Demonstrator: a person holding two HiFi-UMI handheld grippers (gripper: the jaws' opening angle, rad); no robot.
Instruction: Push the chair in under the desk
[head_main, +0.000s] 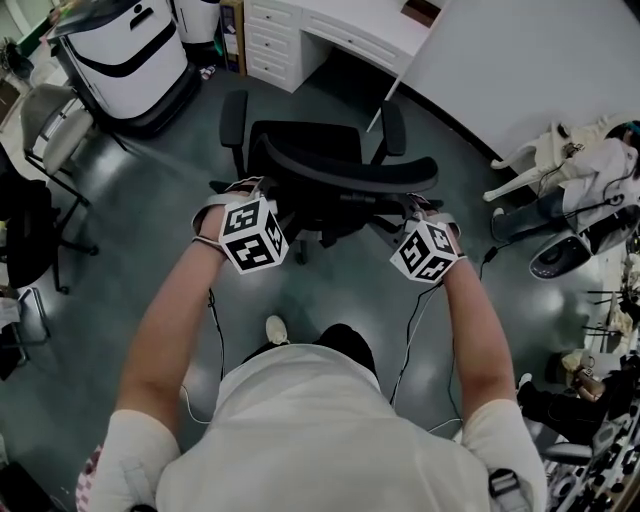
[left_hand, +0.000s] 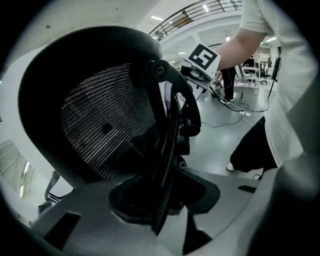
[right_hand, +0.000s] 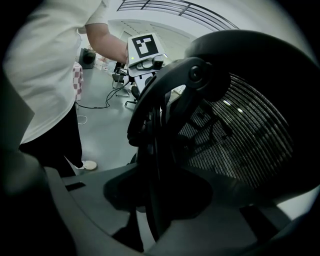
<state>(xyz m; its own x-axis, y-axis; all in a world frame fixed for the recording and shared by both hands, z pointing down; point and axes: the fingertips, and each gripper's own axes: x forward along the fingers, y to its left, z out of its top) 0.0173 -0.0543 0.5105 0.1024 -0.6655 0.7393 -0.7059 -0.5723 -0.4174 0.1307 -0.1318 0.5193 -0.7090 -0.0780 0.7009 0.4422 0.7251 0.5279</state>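
Observation:
A black mesh office chair (head_main: 305, 150) stands on the grey floor with its seat toward the white desk (head_main: 360, 35), short of the knee opening. I stand behind it. My left gripper (head_main: 262, 198) is shut on the left end of the backrest's curved top rim (head_main: 345, 175). My right gripper (head_main: 410, 208) is shut on the rim's right end. In the left gripper view the dark rim (left_hand: 167, 130) runs down between the jaws of the left gripper (left_hand: 162, 200), mesh (left_hand: 100, 130) to its left. The right gripper view mirrors this: rim (right_hand: 155, 150) between the jaws of the right gripper (right_hand: 157, 200).
White drawers (head_main: 270, 45) flank the desk opening on the left. A white panel (head_main: 530, 60) rises at right. A white and black machine (head_main: 130, 60) and a grey chair (head_main: 45, 130) stand at left. Equipment and cables (head_main: 560, 220) crowd the right floor.

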